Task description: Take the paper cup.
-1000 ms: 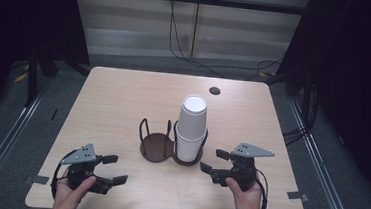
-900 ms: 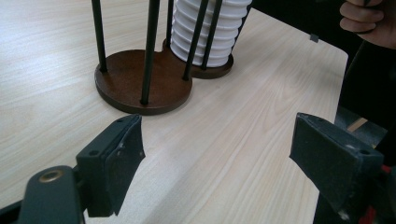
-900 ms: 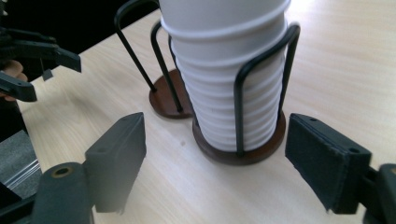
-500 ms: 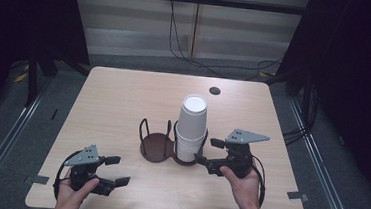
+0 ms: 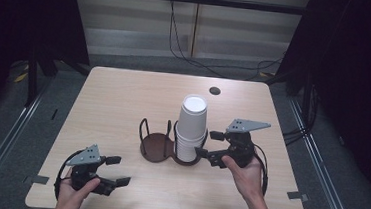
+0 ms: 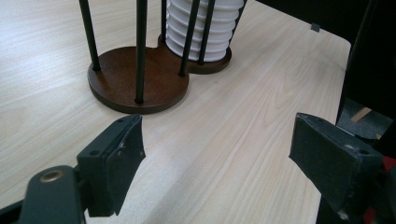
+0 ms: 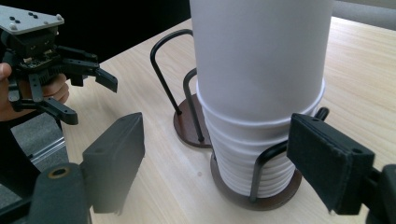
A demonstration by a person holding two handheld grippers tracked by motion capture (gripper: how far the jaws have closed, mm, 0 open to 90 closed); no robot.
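A pale wood counter [image 5: 124,94] stands in a dark room. At its middle, a stack of white cups [image 5: 191,127] sits in the right ring of a brown two-ring holder [image 5: 156,146]. Your right gripper [image 5: 209,144], fingers spread, reaches beside the stack. Your left gripper [image 5: 115,170], also spread, waits nearer you. Next, close on the top cup.

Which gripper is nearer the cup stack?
Right. The right gripper is open beside the cup stack, not touching; the left gripper sits open near the table's front edge.
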